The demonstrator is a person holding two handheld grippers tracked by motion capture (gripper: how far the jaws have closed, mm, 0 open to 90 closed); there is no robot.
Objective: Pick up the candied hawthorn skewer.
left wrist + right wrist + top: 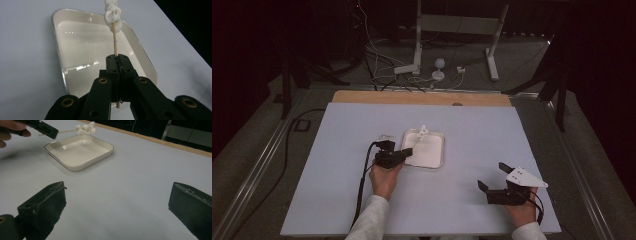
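Wooden skewer [115,47] clamped between left gripper [117,63] jaws, over tray [60,52].

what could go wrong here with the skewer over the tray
The left tongs pinch the thin wooden skewer near its bare end, so the white lump at the far tip may make it pivot or slip. That lump sits over the far rim of the tray, so it might drop onto the table instead. The right tongs rest open, too far off to steady it.
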